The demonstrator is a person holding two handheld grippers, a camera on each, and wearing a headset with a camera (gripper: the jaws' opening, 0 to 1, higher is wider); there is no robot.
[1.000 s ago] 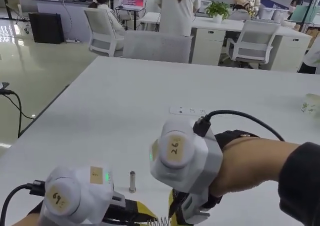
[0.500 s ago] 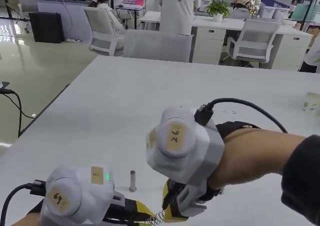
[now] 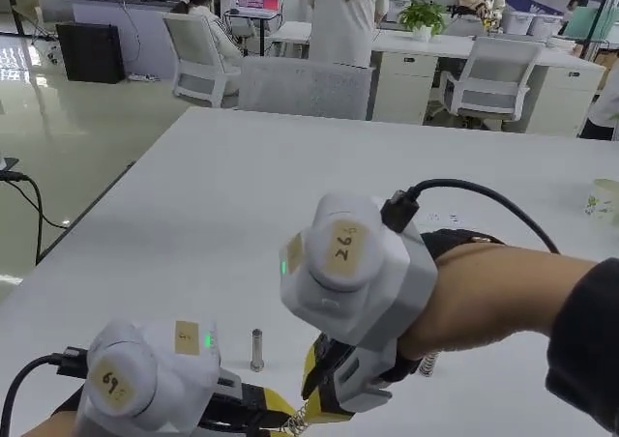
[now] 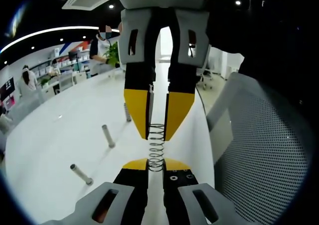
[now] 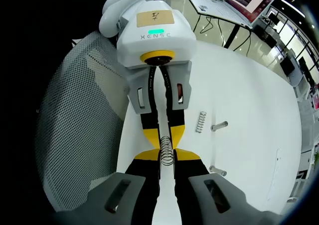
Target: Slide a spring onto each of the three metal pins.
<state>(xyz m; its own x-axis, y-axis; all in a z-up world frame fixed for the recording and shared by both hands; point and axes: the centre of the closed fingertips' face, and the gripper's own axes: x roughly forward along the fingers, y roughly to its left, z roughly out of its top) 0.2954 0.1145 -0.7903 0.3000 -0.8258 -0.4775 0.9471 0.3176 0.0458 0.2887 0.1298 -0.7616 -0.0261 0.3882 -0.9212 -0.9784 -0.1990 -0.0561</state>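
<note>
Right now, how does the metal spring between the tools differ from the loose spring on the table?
Grip: the held coiled metal spring is clamped at both ends, the loose metal spring untouched. Pose: held spring raised, loose spring flat on the white table. Both silver coils.

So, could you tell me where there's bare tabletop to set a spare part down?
The middle of the table toward the grey chair is bare; so is the strip left of the upright pin. The near edge is crowded: left gripper and right gripper clamp one spring, loose spring nearby.
</note>
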